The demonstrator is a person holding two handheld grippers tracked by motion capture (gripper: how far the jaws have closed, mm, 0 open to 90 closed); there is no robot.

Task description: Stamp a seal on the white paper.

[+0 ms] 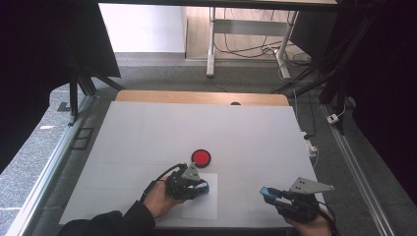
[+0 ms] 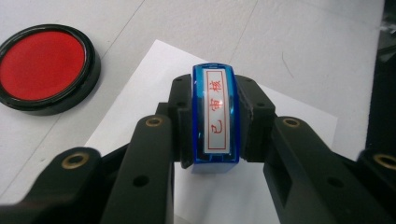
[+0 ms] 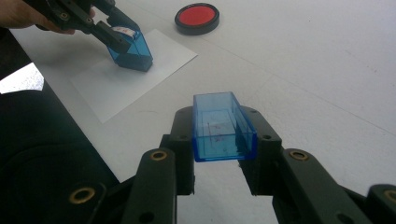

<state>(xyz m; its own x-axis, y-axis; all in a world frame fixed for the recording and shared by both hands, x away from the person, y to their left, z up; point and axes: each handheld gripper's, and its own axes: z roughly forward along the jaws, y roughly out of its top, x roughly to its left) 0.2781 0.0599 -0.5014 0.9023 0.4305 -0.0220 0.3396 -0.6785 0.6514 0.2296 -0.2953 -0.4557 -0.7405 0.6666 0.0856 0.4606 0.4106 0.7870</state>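
**Stamp being pressed to paper, cap being held aside**

A blue stamp (image 2: pixel 215 119) is being gripped between the closed jaws of the left gripper (image 1: pixel 196 187), its base being held on the white paper sheet (image 3: pixel 121 79). A clear blue cap (image 3: pixel 223 126) is being clamped by the right gripper (image 1: pixel 273 194), above the table (image 1: pixel 147 132). A red ink pad (image 1: pixel 201 157) is sitting just beyond the sheet.

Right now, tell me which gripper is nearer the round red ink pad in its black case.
Left. The left gripper sits just below the ink pad; the right gripper is farther off, to its lower right.
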